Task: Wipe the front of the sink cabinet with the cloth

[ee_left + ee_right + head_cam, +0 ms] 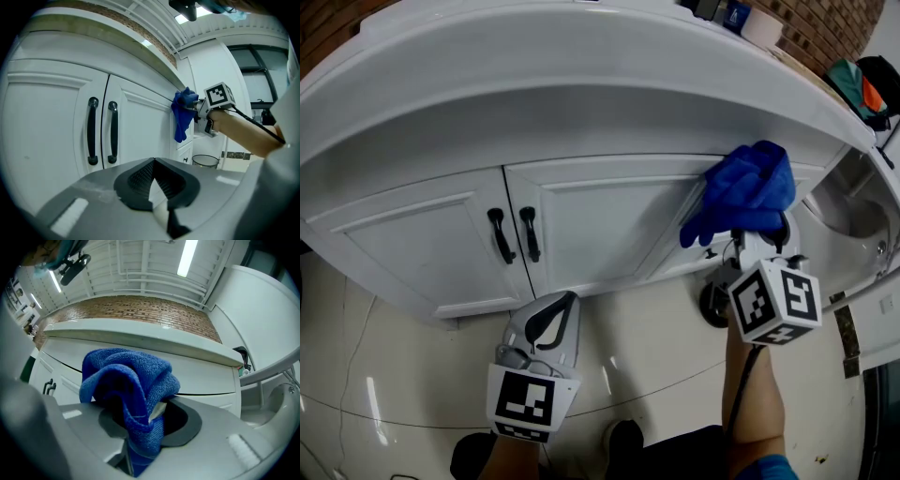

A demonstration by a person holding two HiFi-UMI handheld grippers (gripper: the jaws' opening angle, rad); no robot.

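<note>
The white sink cabinet [600,220] has two doors with black handles [515,234] under a white counter. My right gripper [748,223] is shut on a bunched blue cloth [744,190], which presses against the cabinet front at the upper right, just below the counter edge. In the right gripper view the cloth [129,387] fills the jaws. The left gripper view shows the cloth [183,115] against the cabinet to the right of the handles [102,131]. My left gripper [555,314] is shut and empty, held low below the doors.
A small round bin [205,161] stands on the pale tiled floor [656,347] beyond the cabinet's right end. A white fixture [853,211] is at the right. Items sit on the counter's far right end [741,14]. The person's shoes [623,441] are below.
</note>
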